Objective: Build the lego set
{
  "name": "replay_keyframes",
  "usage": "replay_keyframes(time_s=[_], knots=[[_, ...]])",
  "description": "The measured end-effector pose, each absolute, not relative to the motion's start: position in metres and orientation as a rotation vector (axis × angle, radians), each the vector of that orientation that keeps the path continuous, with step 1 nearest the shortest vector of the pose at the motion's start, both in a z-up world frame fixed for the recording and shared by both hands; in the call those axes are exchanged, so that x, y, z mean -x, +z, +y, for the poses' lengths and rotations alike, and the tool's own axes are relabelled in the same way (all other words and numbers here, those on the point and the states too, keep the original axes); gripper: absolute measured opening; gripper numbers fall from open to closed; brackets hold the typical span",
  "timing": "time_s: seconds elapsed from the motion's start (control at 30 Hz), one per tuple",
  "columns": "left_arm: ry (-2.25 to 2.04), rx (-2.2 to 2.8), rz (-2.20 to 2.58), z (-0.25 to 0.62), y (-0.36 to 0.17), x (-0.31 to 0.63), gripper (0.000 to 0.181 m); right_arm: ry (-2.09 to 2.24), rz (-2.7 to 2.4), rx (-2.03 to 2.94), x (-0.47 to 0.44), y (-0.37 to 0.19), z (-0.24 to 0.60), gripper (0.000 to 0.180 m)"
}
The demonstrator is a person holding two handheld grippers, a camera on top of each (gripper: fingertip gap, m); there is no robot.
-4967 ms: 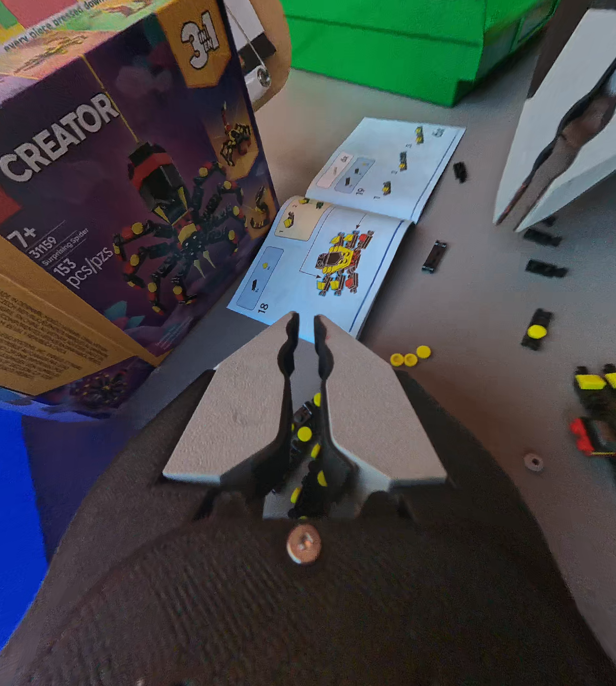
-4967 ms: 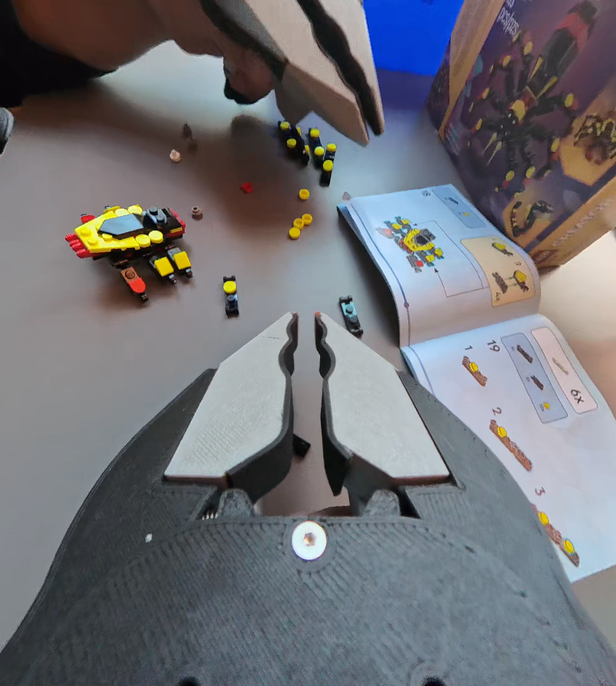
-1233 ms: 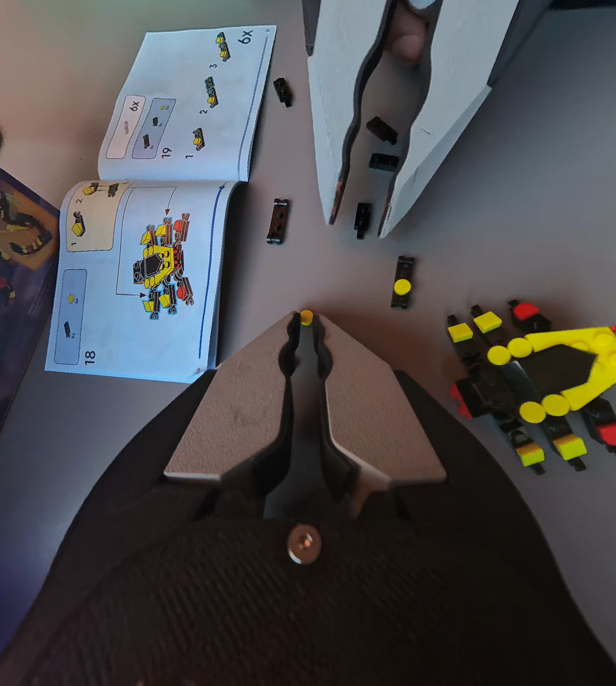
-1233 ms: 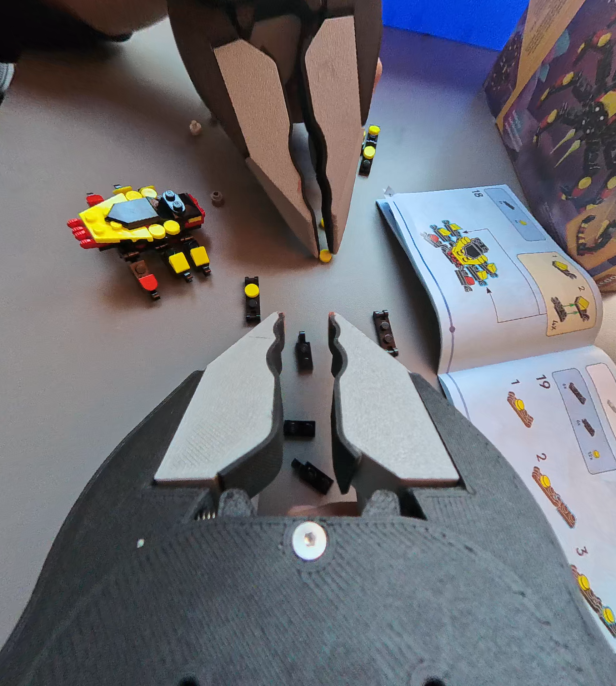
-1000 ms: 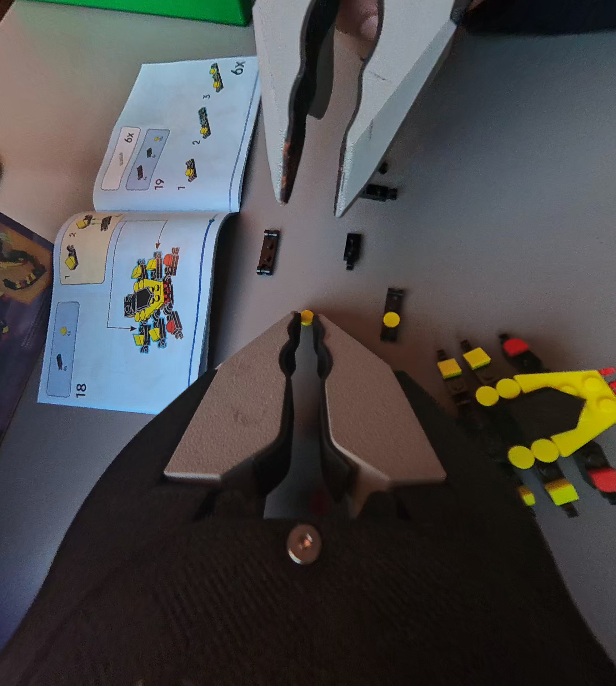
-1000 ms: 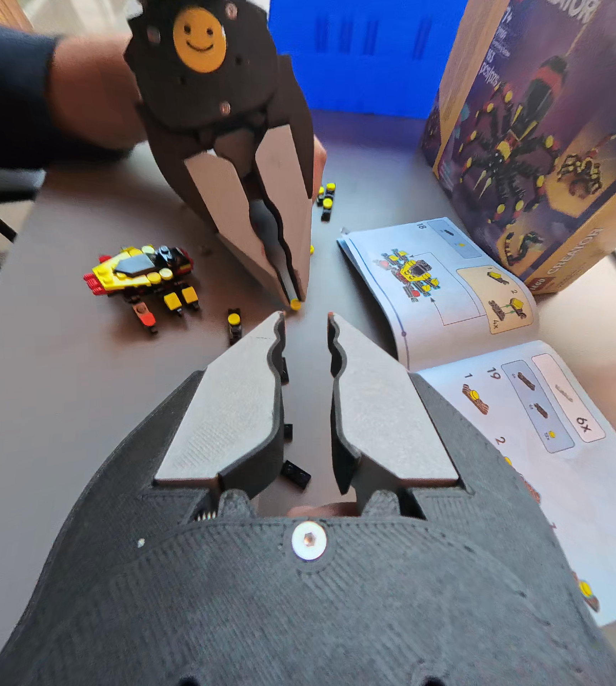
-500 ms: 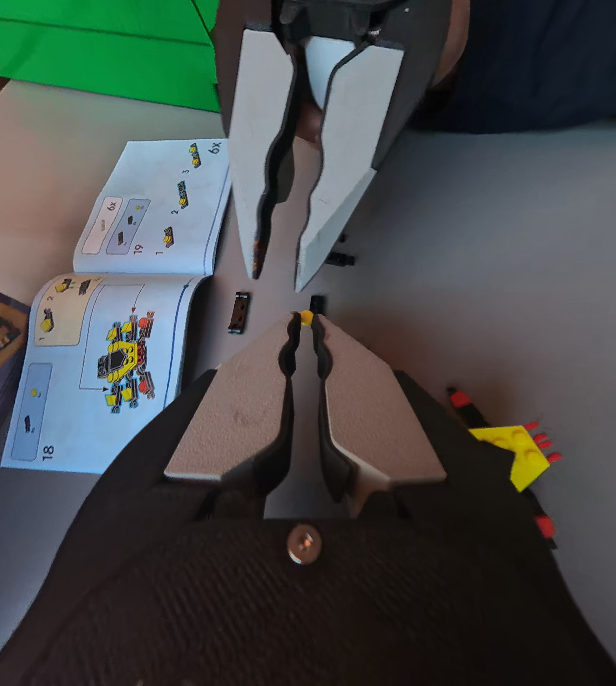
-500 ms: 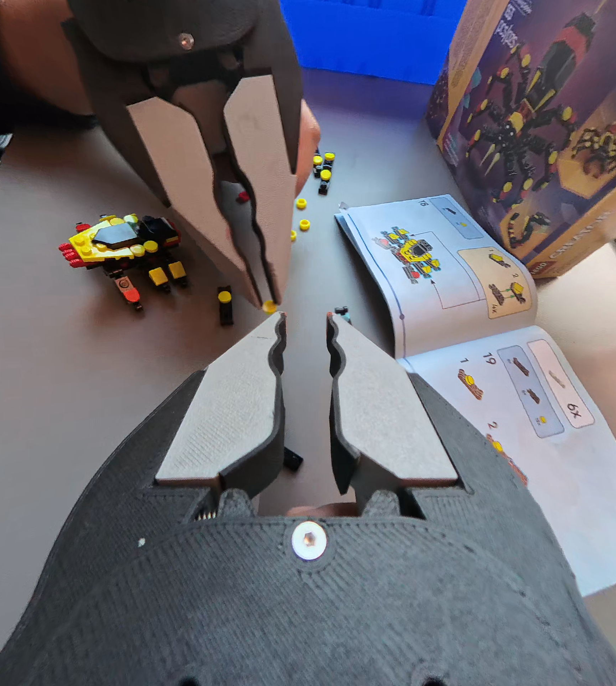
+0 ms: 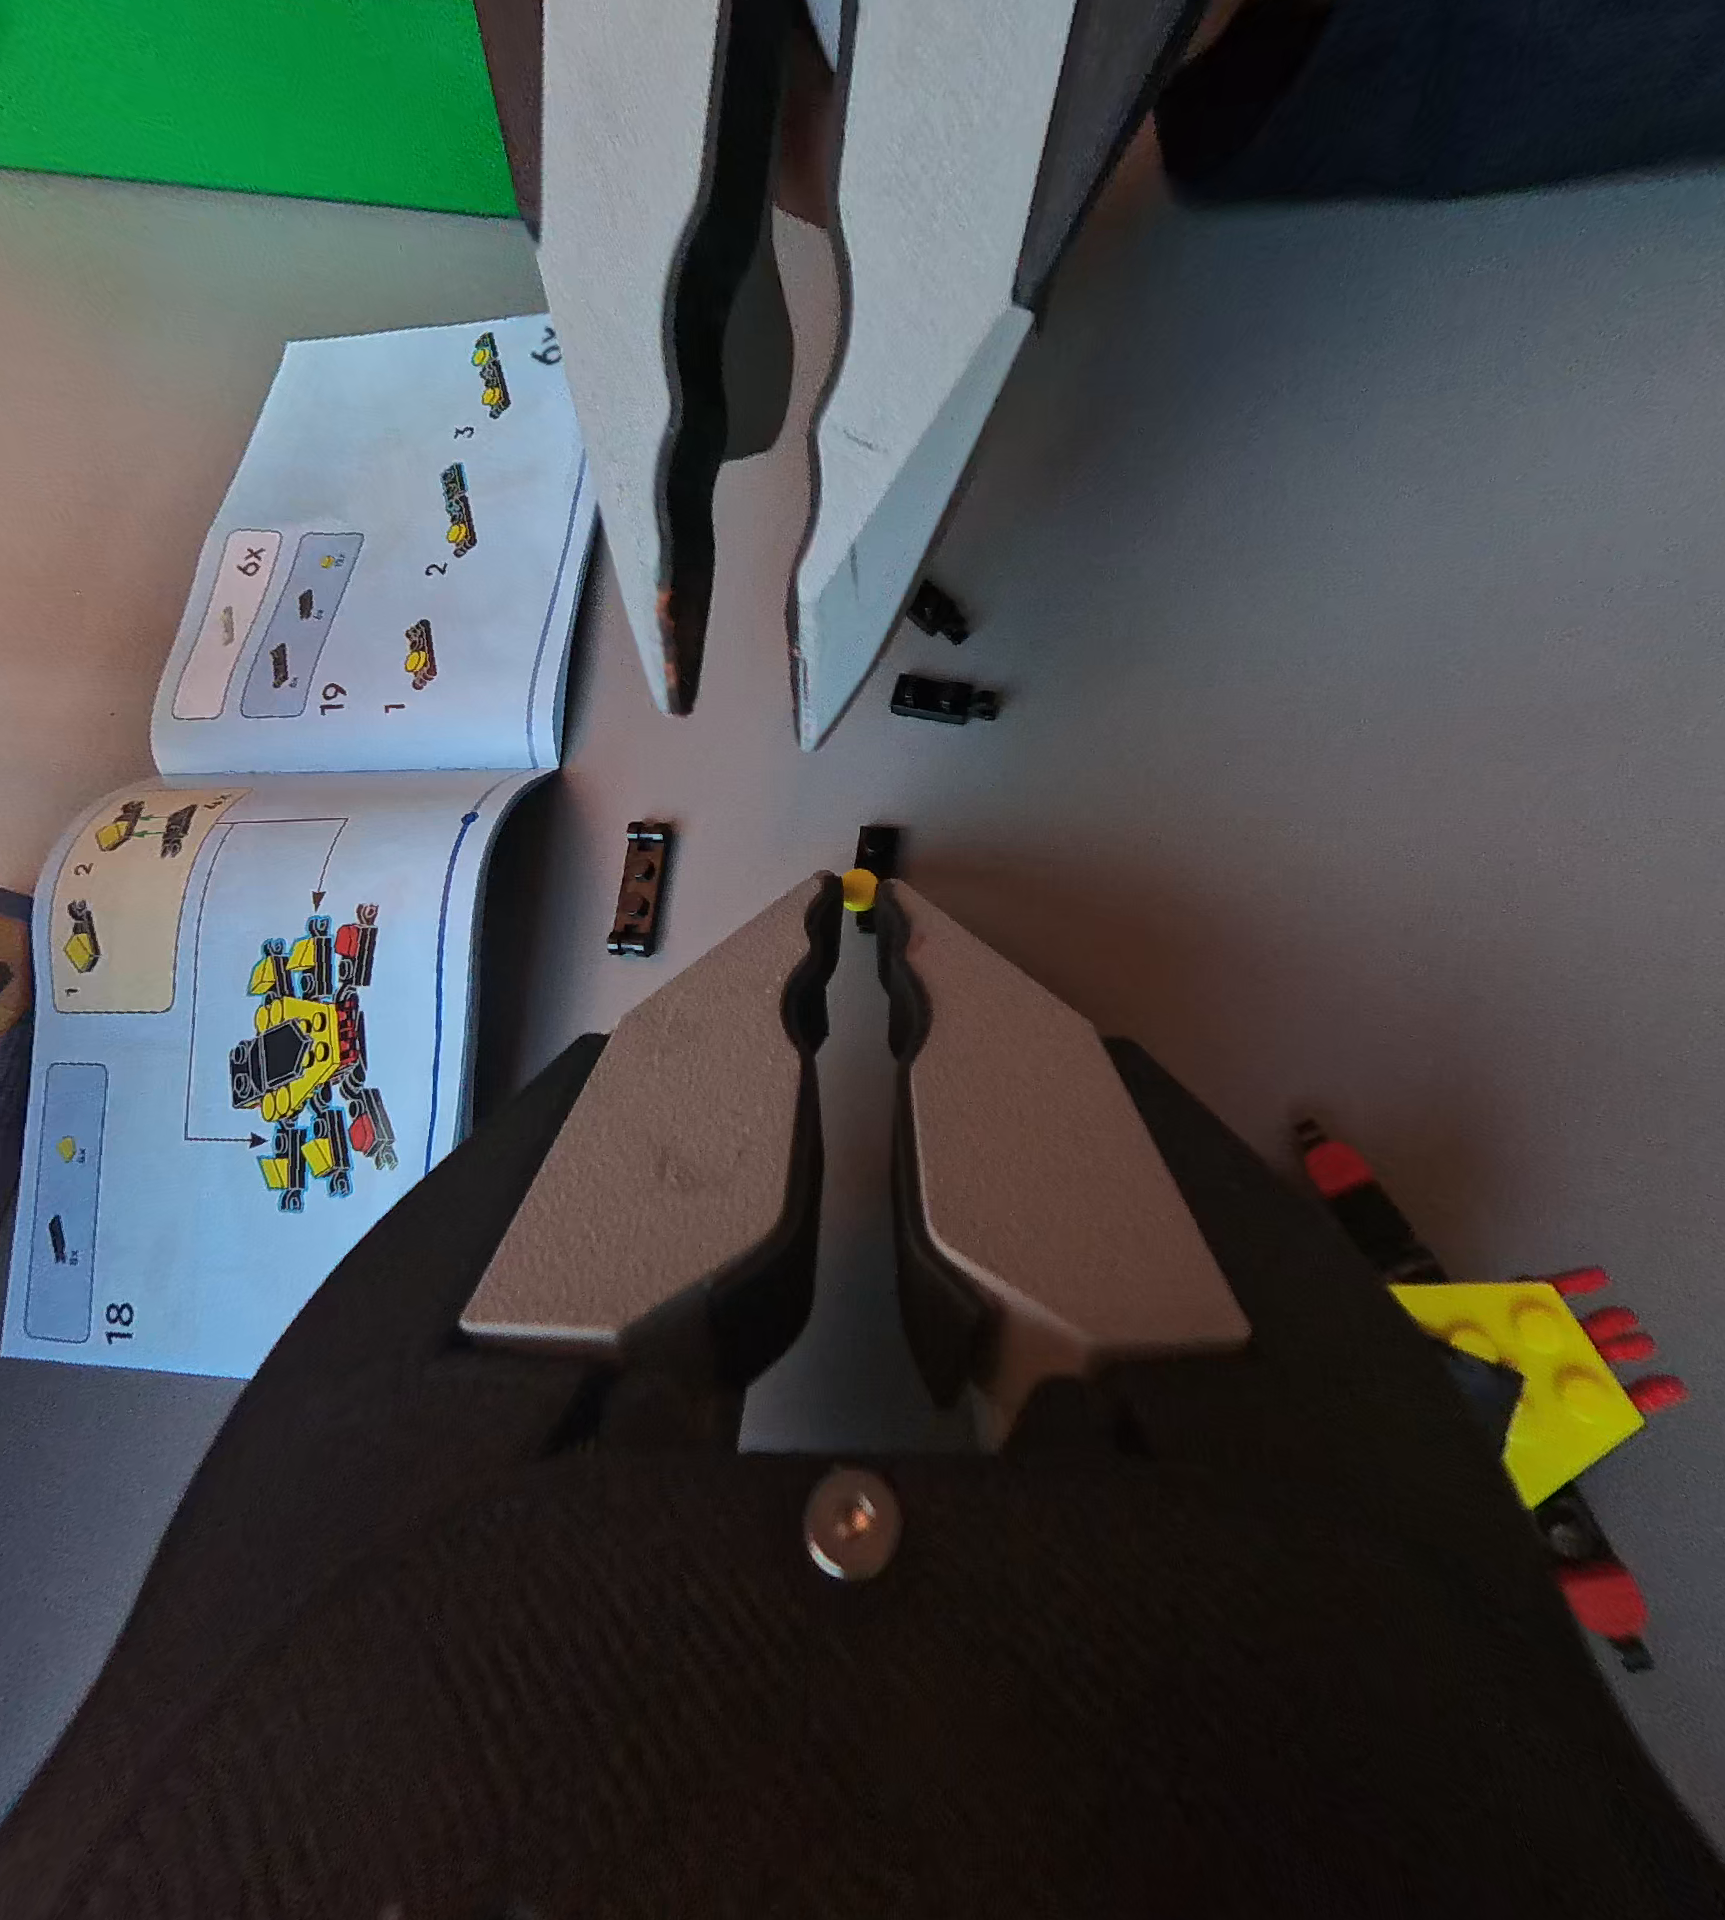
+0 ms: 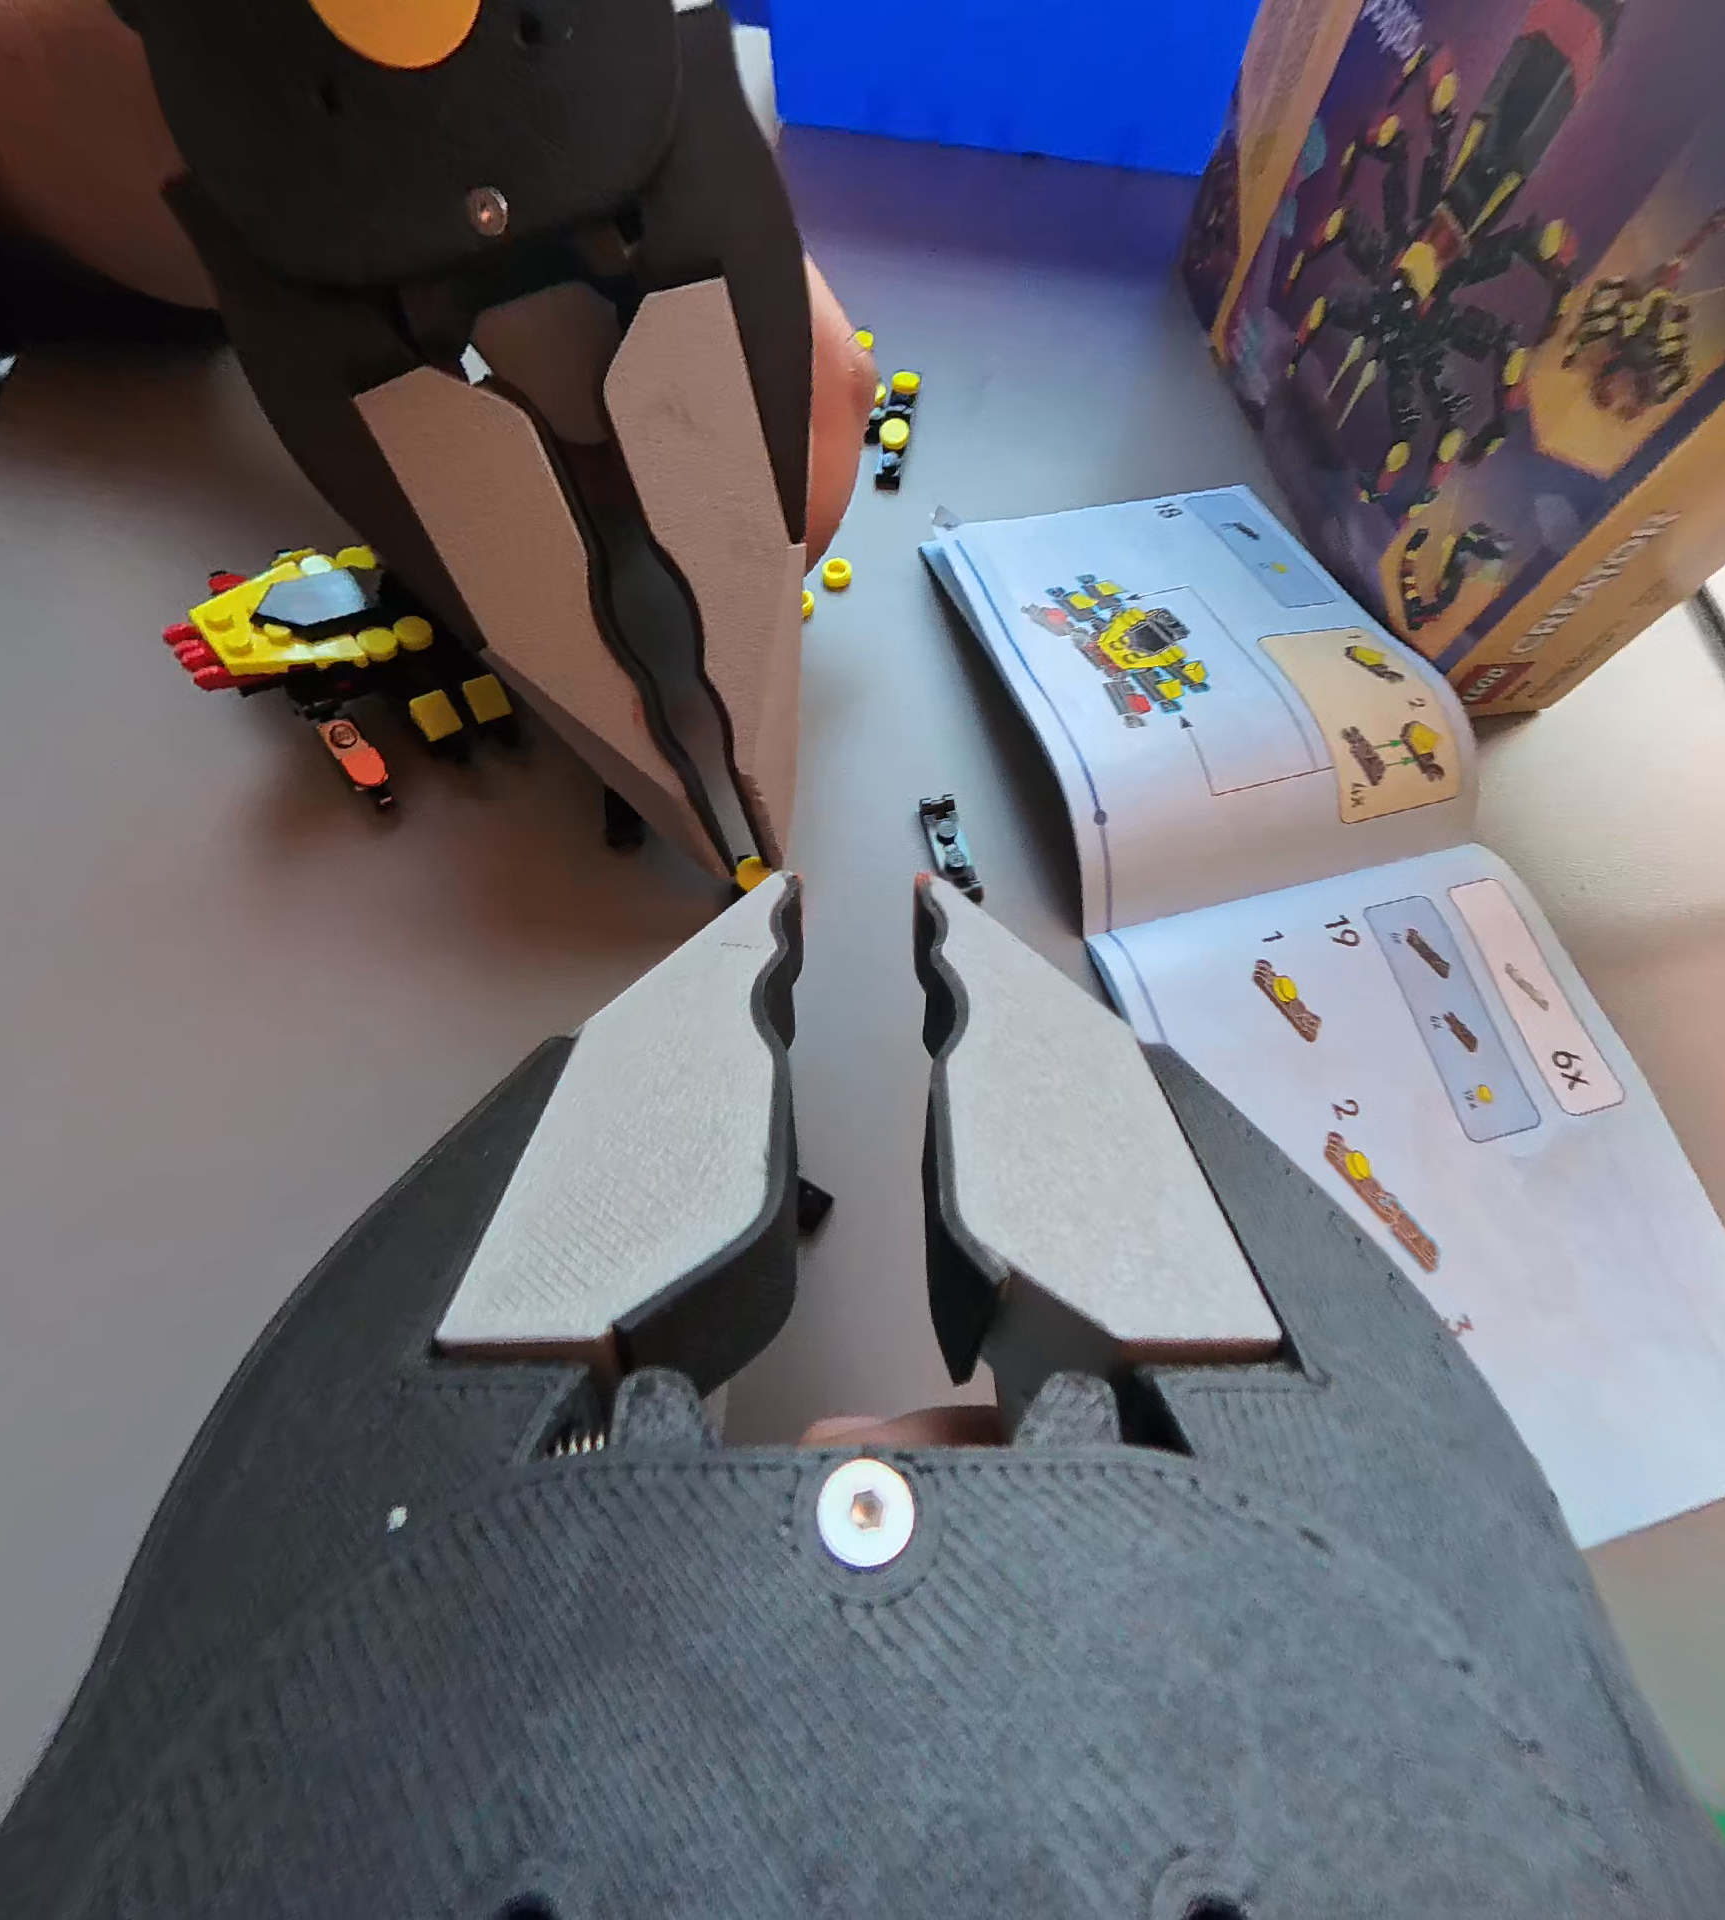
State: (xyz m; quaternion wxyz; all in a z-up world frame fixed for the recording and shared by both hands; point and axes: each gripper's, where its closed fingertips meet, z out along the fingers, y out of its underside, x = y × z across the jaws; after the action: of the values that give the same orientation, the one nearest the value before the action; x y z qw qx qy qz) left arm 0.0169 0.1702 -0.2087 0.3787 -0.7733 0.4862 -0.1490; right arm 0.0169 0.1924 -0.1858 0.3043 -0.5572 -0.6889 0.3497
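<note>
Grey matte tabletop point(image 9: 1357, 623), warm light from one side, soft shadows. Green block point(image 9: 214, 94) at far edge. Blue bin point(image 10: 993, 73) at opposite edge.

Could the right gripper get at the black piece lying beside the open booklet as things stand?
Probably yes. The right gripper is open and empty, and the black piece lies bare on the table just past its tips. The left gripper, shut on a yellow stud, sits off to the other side.
</note>
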Motion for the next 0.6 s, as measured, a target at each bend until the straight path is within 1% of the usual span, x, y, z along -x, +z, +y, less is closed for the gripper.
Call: replay_keyframes(time_s=[0.03,0.6], knots=[[-0.382,1.969,1.245,0.170,-0.208,-0.018,0.003,0.920,-1.842,1.477,-0.017,-0.188,0.191,0.018],[-0.370,1.963,1.241,0.171,-0.210,-0.022,0.004,0.887,-1.921,1.482,-0.014,-0.203,0.181,0.018]])
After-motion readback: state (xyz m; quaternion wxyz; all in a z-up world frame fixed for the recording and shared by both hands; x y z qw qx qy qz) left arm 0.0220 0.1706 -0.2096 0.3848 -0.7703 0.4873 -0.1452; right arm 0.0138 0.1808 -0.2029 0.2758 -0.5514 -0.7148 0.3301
